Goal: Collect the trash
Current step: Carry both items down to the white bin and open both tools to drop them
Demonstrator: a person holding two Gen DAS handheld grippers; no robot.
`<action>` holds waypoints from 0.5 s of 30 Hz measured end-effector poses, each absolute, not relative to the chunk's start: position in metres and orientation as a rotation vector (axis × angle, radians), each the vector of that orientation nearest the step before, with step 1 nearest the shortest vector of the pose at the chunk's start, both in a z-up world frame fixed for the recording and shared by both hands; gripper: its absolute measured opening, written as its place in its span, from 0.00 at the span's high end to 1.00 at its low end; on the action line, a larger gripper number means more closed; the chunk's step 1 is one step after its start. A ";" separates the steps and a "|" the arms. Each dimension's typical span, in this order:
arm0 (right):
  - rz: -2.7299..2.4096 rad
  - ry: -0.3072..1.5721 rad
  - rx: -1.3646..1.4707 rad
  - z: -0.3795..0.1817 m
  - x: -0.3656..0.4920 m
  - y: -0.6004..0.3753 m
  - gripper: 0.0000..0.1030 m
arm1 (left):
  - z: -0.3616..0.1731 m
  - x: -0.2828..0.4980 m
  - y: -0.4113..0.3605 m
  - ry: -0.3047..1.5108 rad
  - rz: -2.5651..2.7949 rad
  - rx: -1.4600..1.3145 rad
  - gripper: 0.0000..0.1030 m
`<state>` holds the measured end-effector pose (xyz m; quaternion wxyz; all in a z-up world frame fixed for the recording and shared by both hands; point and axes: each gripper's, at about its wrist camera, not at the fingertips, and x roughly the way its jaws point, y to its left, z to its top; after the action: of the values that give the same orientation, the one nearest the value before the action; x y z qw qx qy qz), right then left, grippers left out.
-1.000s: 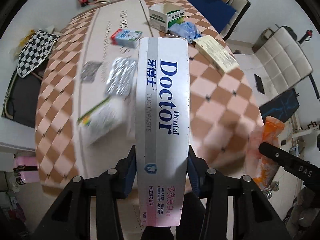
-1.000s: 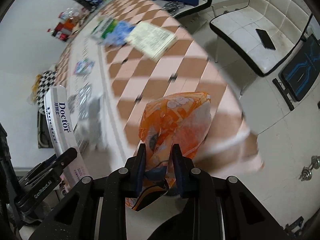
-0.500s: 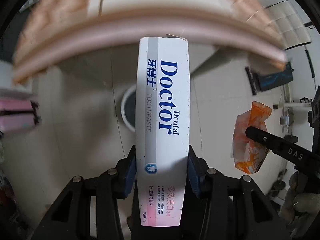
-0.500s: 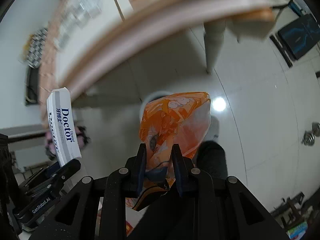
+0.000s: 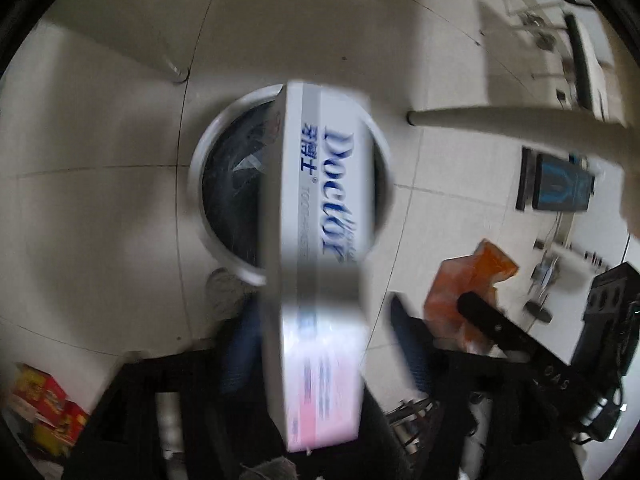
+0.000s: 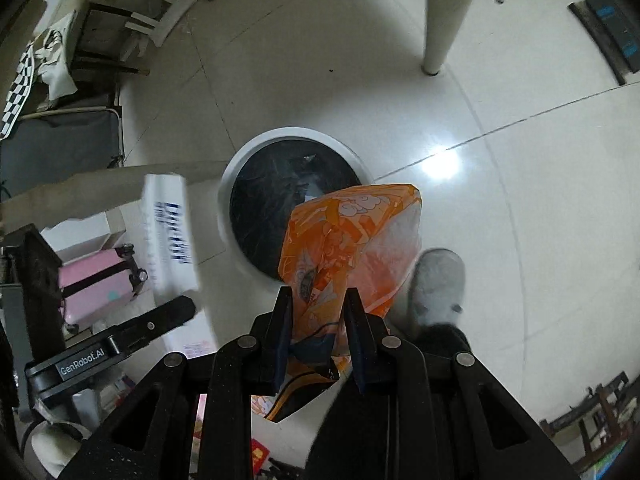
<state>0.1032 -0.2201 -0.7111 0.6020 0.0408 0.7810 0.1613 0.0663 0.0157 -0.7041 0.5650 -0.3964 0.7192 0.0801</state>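
A white "Doctor" toothpaste box (image 5: pixel 320 240) hangs blurred and tilted over the round white-rimmed trash bin (image 5: pixel 196 184), which has a black liner. My left gripper (image 5: pixel 320 320) is opening: its fingers stand apart from the box's sides, with the box still between them. In the right wrist view the same box (image 6: pixel 170 232) shows left of the bin (image 6: pixel 240 160). My right gripper (image 6: pixel 318 300) is shut on a crumpled orange plastic bag (image 6: pixel 352 240), held above the bin's near right edge. The bag (image 5: pixel 468 280) also appears at the right of the left wrist view.
A white table leg (image 6: pixel 444 20) stands on the tiled floor beyond the bin. A grey slipper (image 6: pixel 440 284) is beside the bin's near right. A pink suitcase (image 6: pixel 96 284) and a chair with checkered cloth (image 6: pixel 20 76) are at the left.
Both grippers came down from the tabletop to just over the floor bin. The left jaws spread off the toothpaste box, which now tilts and blurs. The right grip on the bag is unchanged.
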 end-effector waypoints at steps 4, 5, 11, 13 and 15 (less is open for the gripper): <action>0.429 1.842 0.116 -0.766 0.109 -0.200 0.60 | -0.718 0.052 0.028 1.668 0.228 -0.951 0.13; 0.447 1.843 0.126 -0.778 0.109 -0.195 0.48 | -0.718 0.047 0.030 1.658 0.251 -0.930 0.12; 0.481 1.813 0.130 -0.789 0.109 -0.181 0.08 | -0.691 0.017 0.031 1.596 0.448 -0.697 0.12; 0.462 1.793 0.047 -0.784 0.106 -0.178 0.04 | -0.688 0.008 0.033 1.597 0.468 -0.673 0.12; 0.443 1.768 -0.026 -0.775 0.103 -0.180 0.04 | -0.679 0.004 0.029 1.599 0.480 -0.643 0.12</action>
<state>0.1030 -0.1798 -0.7746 0.6125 -0.0111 0.7667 0.1920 0.0040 0.0292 -0.6791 0.6257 -0.2804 0.6972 0.2091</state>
